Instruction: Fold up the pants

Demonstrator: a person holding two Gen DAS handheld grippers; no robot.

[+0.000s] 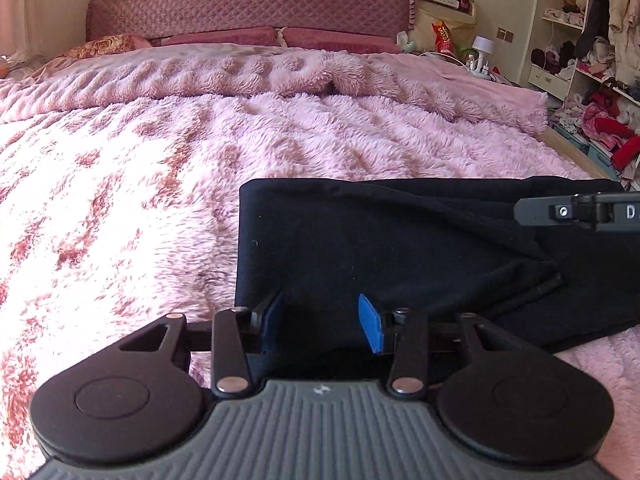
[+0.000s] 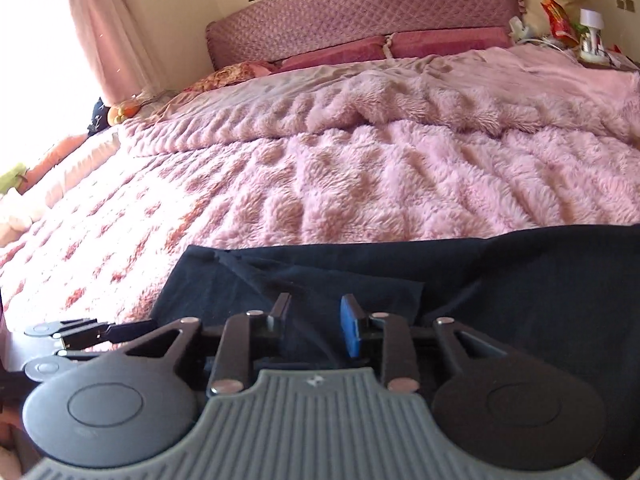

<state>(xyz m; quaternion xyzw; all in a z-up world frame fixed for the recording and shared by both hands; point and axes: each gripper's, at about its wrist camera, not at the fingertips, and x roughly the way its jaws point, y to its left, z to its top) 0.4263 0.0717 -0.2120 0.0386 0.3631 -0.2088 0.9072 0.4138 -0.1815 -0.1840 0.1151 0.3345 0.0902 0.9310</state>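
Where writing can be read, only a white letter "D" is made out on the right gripper [image 1: 576, 211] as it enters the left wrist view beside the pants [image 1: 400, 248]. Both tools are held with jaws apart. The left gripper [image 1: 320, 322] is set over the near edge of the pants, nothing clamped between its blue pads [image 1: 370, 324]. The right gripper [image 2: 316, 328] is likewise spread above the dark cloth. The pants are laid folded on the pink blanket [image 1: 160, 184], well short of the headboard [image 1: 248, 0].
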